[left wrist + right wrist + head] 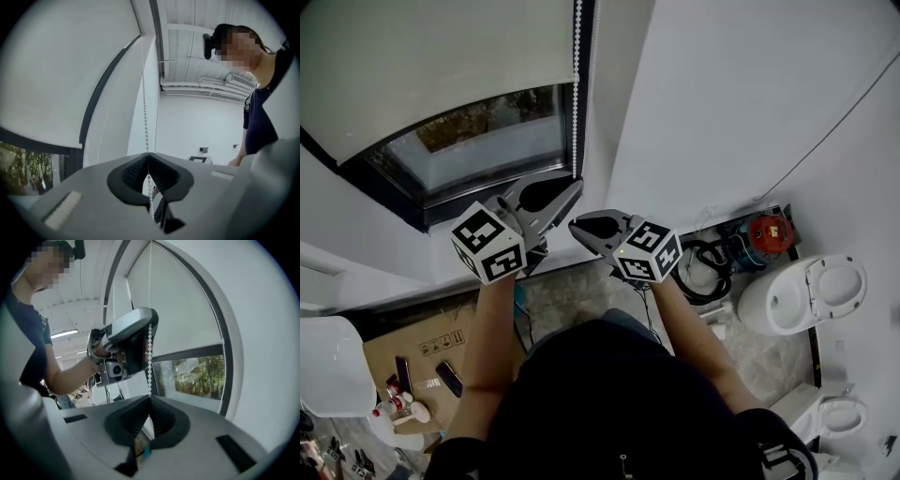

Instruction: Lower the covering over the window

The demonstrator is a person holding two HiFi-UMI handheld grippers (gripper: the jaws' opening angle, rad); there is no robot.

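A white roller blind [441,66] covers the upper part of the window [487,141]; glass with greenery shows below its bottom bar. A white bead chain [577,94] hangs down the frame's right side. My left gripper [575,185] is shut on this chain; in the left gripper view the bead chain [145,108] runs down into the closed jaws [148,154] and shows again behind them. Just below it, my right gripper [574,225] is shut. In the right gripper view the bead chain [149,357] drops from the left gripper [149,329] to the right gripper's [150,398] tip, and appears pinched there.
A white wall stands right of the window. On the floor below are a toilet [802,295], coiled hoses with a red tool [769,232], a cardboard box [422,352] and small bottles [394,408]. A white fixture [328,366] sits at the left edge.
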